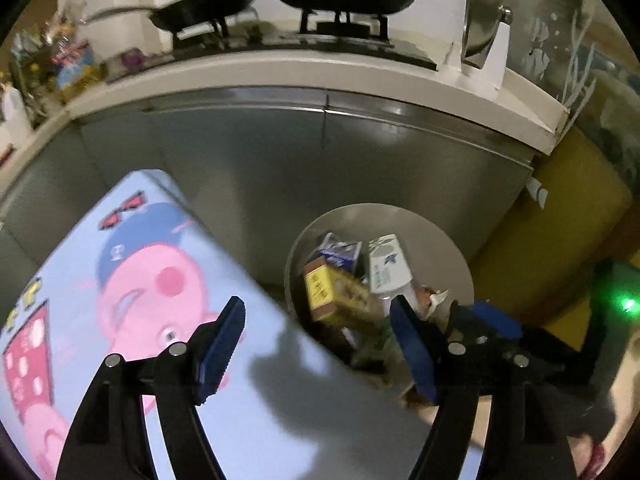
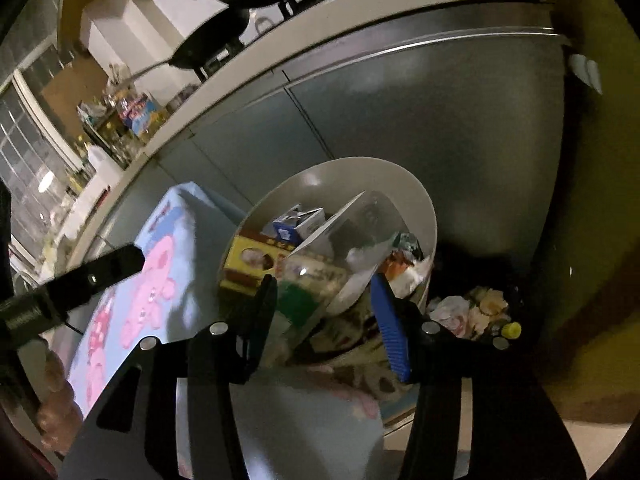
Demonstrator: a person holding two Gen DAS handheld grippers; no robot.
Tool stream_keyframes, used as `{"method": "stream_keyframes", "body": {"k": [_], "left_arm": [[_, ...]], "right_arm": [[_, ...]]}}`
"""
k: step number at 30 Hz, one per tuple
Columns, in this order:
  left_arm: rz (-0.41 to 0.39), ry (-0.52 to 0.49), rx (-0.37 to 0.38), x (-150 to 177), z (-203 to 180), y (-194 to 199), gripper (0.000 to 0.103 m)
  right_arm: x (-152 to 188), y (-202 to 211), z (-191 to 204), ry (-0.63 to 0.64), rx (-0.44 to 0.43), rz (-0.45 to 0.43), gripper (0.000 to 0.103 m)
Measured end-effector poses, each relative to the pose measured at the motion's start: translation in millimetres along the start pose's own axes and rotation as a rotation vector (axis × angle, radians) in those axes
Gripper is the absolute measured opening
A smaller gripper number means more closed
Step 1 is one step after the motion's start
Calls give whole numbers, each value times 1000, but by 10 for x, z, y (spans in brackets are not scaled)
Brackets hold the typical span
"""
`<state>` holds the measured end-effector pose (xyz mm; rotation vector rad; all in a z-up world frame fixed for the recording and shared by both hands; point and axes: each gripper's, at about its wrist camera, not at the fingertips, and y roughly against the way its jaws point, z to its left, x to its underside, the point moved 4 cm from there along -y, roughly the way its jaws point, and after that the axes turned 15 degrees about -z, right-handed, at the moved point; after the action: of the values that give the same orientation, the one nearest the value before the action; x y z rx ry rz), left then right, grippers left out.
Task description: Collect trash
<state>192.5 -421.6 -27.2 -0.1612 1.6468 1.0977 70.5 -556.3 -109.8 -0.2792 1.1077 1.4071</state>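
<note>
The left gripper [image 1: 318, 350] is closest, and its two blue pads are spread wide with nothing between them. It hangs over a light blue table [image 1: 280, 420] with a pink pig picture [image 1: 148, 280] on it. Just past the table edge stands a round grey bin [image 1: 452, 240], pushed up near the grey cupboard doors [image 1: 280, 168]. The bin is full of trash: a yellow box [image 1: 332, 292], a small blue and white carton [image 1: 340, 252] behind it, and a white packet [image 1: 388, 264] beside them.

The right gripper [image 2: 324, 312] points down at the same bin [image 2: 420, 200]. Its jaws are partly apart, and nothing is pinched between them. A clear plastic tub [image 2: 360, 240] lies tilted on top of the trash, right in front of the jaws. A dark bag of scraps [image 2: 476, 312] sits on the floor next to the bin.

Up on the counter [image 1: 320, 68] there are two black pans [image 1: 208, 4] on the stove
</note>
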Motion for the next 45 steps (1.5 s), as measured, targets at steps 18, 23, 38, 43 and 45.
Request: {"method": "stream_keyframes", "body": {"k": [18, 23, 38, 43, 45], "left_arm": [[-168, -44, -182, 243, 192, 1486, 99], [-213, -48, -183, 322, 190, 1801, 99], [-296, 36, -189, 542, 295, 2484, 99], [-311, 29, -204, 600, 302, 2611, 99], [-312, 29, -207, 613, 301, 2643, 99]], "right_arm": [[352, 1367, 595, -90, -48, -131, 70], [434, 1712, 792, -49, -46, -161, 74], [652, 2332, 1139, 14, -54, -204, 77], [696, 2442, 1273, 45, -70, -212, 78], [699, 2459, 1308, 54, -74, -213, 78]]}}
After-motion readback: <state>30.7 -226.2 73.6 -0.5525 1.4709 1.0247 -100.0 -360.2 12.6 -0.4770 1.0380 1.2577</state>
